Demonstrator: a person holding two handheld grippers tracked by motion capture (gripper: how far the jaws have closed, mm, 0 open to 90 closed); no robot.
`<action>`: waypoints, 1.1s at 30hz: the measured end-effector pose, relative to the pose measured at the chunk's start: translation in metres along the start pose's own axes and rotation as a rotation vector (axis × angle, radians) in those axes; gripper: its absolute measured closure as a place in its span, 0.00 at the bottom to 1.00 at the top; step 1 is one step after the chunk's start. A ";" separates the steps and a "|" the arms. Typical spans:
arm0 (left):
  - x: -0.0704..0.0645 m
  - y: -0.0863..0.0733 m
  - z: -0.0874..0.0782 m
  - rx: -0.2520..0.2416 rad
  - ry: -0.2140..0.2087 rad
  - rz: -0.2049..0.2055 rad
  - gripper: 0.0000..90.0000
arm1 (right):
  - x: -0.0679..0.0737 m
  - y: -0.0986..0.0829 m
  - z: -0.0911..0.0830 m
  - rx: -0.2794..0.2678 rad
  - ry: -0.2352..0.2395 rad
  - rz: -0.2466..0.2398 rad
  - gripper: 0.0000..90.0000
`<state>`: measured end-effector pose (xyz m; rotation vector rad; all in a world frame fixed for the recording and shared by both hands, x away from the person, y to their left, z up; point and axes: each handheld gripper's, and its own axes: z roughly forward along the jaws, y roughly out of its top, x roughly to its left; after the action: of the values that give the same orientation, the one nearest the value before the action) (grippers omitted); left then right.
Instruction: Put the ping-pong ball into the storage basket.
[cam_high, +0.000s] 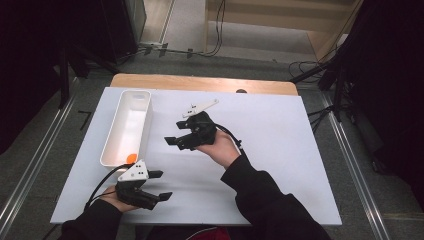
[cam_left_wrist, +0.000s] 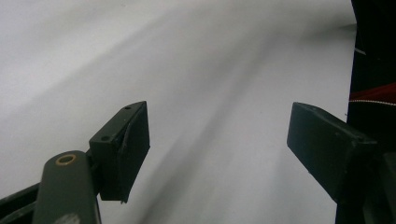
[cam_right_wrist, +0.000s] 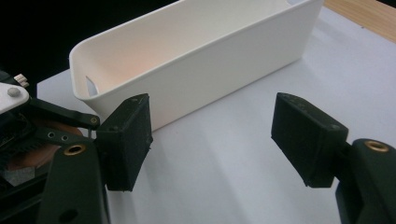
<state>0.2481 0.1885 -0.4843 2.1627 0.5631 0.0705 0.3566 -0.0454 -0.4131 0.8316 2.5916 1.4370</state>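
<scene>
Two grippers over the white table (cam_high: 280, 150), and both stand empty. From the high view, the left gripper (cam_high: 159, 185) sits low near the table's front edge, its jaws spread apart and pointing right, nothing between them. The right gripper (cam_high: 172, 141) is out over the middle of the table, jaws aimed left toward the white bin (cam_high: 143, 117), and they too are parted with only air in the gap.

Look at what the high view gives us: a small orange ball (cam_high: 131, 158) lying inside the bin, right at its near end. The right gripper view looks along its own jaws at that same bin (cam_right_wrist: 201, 79) from the side. The wall hides the bottom, so all you get there is an orange glow on the inner face. It also catches the left gripper at its left edge, just beside the bin's rounded corner.

Left gripper view now: the left gripper (cam_left_wrist: 217, 140) over bare white table (cam_left_wrist: 187, 70), jaws wide, touching nothing, with a dark sleeve at the right edge.

Both grippers are apart from the bin; the left one is nearer the ball's end of it.
</scene>
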 end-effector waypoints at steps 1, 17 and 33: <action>0.000 0.000 0.000 0.001 0.001 0.000 0.24 | 0.000 -0.001 -0.002 -0.001 -0.006 0.007 0.31; 0.000 0.000 0.000 0.008 0.014 0.003 0.24 | -0.009 -0.022 -0.022 -0.018 -0.026 0.040 0.31; -0.001 0.000 0.000 0.007 0.014 0.009 0.24 | -0.014 -0.043 -0.037 -0.005 -0.042 0.059 0.31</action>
<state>0.2477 0.1880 -0.4843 2.1728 0.5620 0.0886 0.3383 -0.0990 -0.4295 0.9345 2.5526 1.4245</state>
